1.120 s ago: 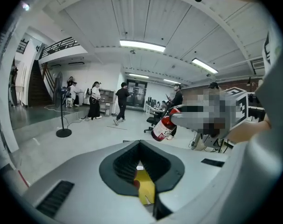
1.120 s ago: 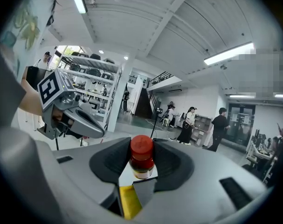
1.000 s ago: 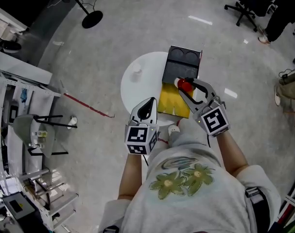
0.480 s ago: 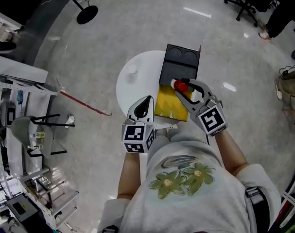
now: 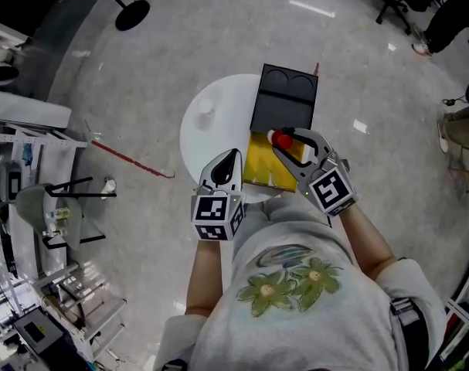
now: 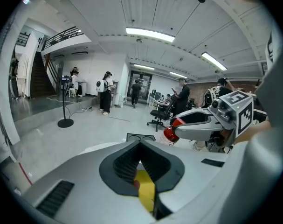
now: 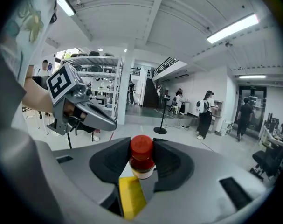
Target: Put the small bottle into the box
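Both grippers have shifted only slightly since a second ago. The right gripper point(image 5: 285, 141) has eased a touch nearer the person and carries the small bottle point(image 7: 142, 157) with it. Its jaws are clamped on the bottle's sides just under the red cap, and the bottle stands upright between the pads. From the head view the bottle is over the box point(image 5: 284, 99), about where the black tray with two round recesses meets the yellow part point(image 5: 263, 165). Whether it already touches the box or hangs above it cannot be judged from this steep angle.

The left gripper point(image 5: 233, 158) is over the near edge of the round white table point(image 5: 211, 134), just beside the yellow part's left corner. Its pads are pressed together with nothing between them. A small white object point(image 5: 205, 107), too small to identify, sits on the table left of the box, well apart from both grippers.
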Motion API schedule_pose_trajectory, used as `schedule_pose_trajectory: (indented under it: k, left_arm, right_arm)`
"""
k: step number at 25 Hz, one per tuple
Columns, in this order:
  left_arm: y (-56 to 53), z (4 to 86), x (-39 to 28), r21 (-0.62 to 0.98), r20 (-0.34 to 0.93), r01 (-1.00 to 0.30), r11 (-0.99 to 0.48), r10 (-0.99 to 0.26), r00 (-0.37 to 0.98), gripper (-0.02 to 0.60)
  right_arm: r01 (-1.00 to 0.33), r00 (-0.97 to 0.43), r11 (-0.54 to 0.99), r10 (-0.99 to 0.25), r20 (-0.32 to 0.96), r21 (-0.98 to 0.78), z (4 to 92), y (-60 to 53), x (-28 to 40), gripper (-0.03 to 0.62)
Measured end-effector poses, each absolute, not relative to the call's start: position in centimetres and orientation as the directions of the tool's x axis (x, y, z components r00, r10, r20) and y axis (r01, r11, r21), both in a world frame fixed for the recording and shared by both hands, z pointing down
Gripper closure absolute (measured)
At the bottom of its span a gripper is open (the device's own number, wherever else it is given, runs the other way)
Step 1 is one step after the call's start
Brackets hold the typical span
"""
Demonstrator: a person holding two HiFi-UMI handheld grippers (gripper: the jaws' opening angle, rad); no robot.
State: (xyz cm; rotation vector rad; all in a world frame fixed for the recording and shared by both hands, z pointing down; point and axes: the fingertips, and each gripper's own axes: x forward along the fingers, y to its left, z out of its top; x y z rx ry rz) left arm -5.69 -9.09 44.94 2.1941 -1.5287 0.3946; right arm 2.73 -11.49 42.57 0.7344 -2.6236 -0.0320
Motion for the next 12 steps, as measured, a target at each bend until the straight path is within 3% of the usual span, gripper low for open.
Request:
schedule_pose_trajectory:
  k: [12]
  left_arm:
    - [-9.9, 46.4, -6.9, 0.179, 0.505, -0.942, -0.285, -0.795, 0.336, 0.583]
  right_arm:
    - [-0.467, -0.767, 0.881, -0.448, 0.459, 0.078, 47.4, -11.7, 2.0, 0.441]
